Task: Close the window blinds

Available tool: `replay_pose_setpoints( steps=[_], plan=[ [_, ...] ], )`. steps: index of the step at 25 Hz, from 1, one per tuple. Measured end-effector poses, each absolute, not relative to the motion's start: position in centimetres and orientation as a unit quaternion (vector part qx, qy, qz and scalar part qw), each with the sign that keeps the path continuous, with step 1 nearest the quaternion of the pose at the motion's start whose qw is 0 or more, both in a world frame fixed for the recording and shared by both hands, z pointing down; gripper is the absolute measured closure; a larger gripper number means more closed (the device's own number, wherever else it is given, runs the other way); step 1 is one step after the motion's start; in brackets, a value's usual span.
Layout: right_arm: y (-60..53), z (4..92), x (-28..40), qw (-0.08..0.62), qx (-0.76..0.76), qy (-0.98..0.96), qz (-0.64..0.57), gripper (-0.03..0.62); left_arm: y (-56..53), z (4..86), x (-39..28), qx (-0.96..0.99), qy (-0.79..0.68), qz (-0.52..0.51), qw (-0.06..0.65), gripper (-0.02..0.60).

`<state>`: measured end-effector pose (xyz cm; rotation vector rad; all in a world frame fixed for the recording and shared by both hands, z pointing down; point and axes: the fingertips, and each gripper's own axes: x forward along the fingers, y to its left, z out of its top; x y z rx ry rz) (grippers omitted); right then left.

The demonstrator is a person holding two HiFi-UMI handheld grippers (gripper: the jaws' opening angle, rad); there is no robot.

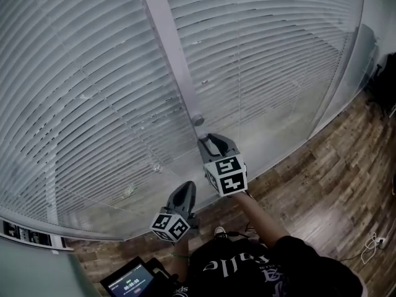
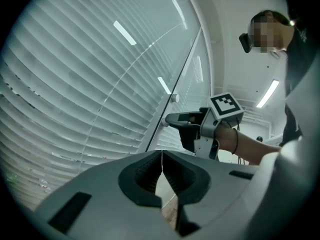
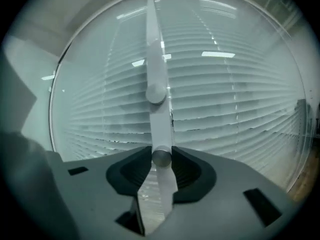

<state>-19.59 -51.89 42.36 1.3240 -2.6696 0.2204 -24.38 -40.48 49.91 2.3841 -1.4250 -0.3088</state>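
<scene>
White slatted blinds point(image 1: 93, 104) hang behind a glass wall, split by a grey upright post point(image 1: 167, 48). The post carries two round knobs. The upper knob point(image 3: 156, 93) stands free, also seen in the head view point(image 1: 198, 120). My right gripper point(image 3: 161, 153) is shut on the lower knob point(image 3: 161, 157), just below the upper one point(image 1: 213, 142). In the left gripper view the right gripper point(image 2: 175, 119) shows pressed against the post. My left gripper point(image 2: 161, 156) is shut on nothing and hangs lower and to the left point(image 1: 184, 190), short of the glass.
A wooden plank floor point(image 1: 328, 184) runs along the foot of the glass. A small screen device point(image 1: 130, 281) sits at the bottom left. A white cable point(image 1: 371, 246) lies on the floor at right, and a dark object point(image 1: 387, 79) stands at the right edge.
</scene>
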Motion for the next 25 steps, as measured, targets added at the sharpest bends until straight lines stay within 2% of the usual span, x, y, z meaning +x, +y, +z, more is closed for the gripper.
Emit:
replay_pose_setpoints(
  steps=[2,6,8,10,14,18,25],
  plan=[
    [-51.9,42.0,-19.8,0.110,0.435,-0.893,0.028,0.464,-40.4,49.9,-24.5,0.839,-0.504,-0.109,0.173,0.575],
    [-50.8,42.7,-21.2,0.267,0.413,-0.831,-0.259,0.467,-40.0,50.3,-25.0,0.835,-0.511,-0.106,0.175,0.575],
    [-50.4,42.8,-21.0,0.277,0.407,-0.819,-0.296,0.466,-39.5,49.9,-24.4,0.835,-0.512,-0.106,0.172,0.575],
    [-49.7,42.4,-19.8,0.239,0.415,-0.845,-0.238,0.465,-38.6,49.5,-22.9,0.836,-0.511,-0.106,0.168,0.575],
    [-46.2,42.8,-16.5,0.144,0.404,-0.902,-0.049,0.465,-36.0,49.3,-20.1,0.838,-0.511,-0.105,0.161,0.575],
    [-42.8,44.5,-14.1,0.117,0.375,-0.919,0.044,0.467,-34.3,48.7,-18.8,0.831,-0.523,-0.105,0.158,0.575],
    [-34.3,46.4,-6.3,0.079,0.324,-0.932,0.139,0.493,-26.6,49.5,-11.5,0.814,-0.543,-0.115,0.173,0.575]
  ],
)
